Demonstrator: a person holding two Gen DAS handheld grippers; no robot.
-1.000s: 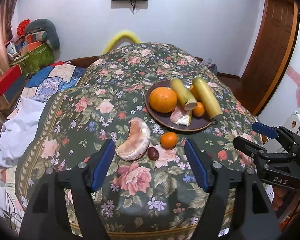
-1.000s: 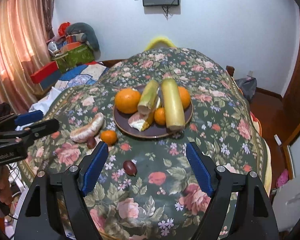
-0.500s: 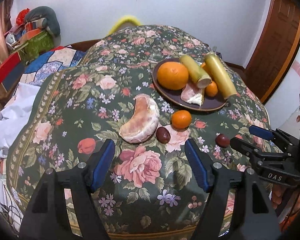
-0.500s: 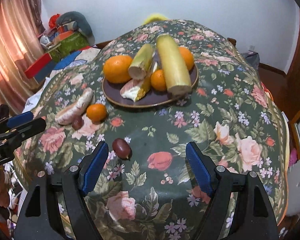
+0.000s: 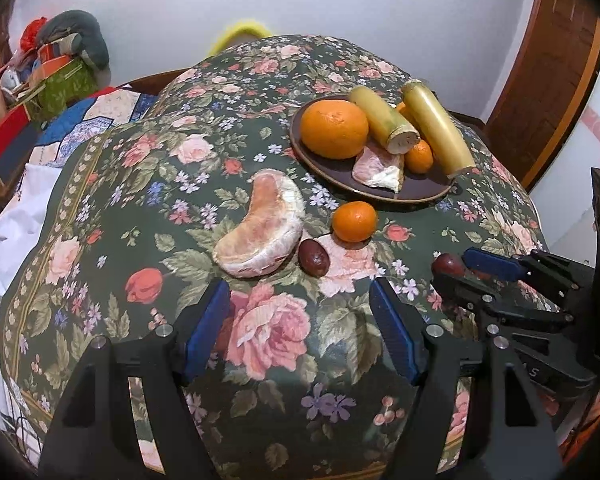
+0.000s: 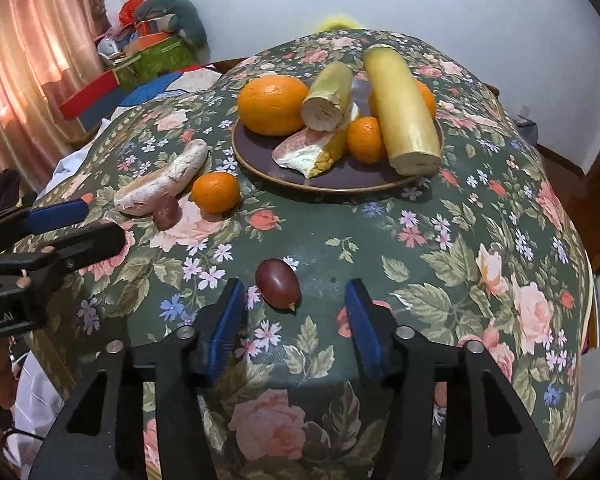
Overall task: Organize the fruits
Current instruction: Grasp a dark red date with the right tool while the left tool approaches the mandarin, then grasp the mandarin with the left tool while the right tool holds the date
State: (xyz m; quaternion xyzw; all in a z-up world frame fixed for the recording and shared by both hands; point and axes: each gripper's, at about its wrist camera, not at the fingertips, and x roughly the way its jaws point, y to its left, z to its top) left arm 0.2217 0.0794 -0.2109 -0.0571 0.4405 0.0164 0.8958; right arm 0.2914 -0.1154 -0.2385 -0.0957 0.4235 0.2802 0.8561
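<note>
A brown plate (image 5: 328, 172) (image 6: 260, 160) holds a big orange (image 5: 334, 129) (image 6: 272, 105), two cane pieces, a small mandarin and a pomelo wedge. On the floral cloth lie a peeled pomelo segment (image 5: 260, 229) (image 6: 162, 183), a mandarin (image 5: 355, 221) (image 6: 215, 192) and a dark grape (image 5: 313, 257) (image 6: 166, 212). A second grape (image 6: 278, 283) (image 5: 446, 265) lies just ahead of my right gripper (image 6: 294, 300), which is open and empty. My left gripper (image 5: 300, 300) is open and empty, just short of the pomelo segment.
The round table (image 6: 500, 220) drops off on all sides. A bed with quilt and boxes (image 5: 52, 92) stands to the left. A wooden door (image 5: 560, 60) is at the right. Each gripper shows in the other's view.
Both grippers have moved forward and down toward the table. The right one has closed in on the lone grape; the left one has neared the pomelo segment.
</note>
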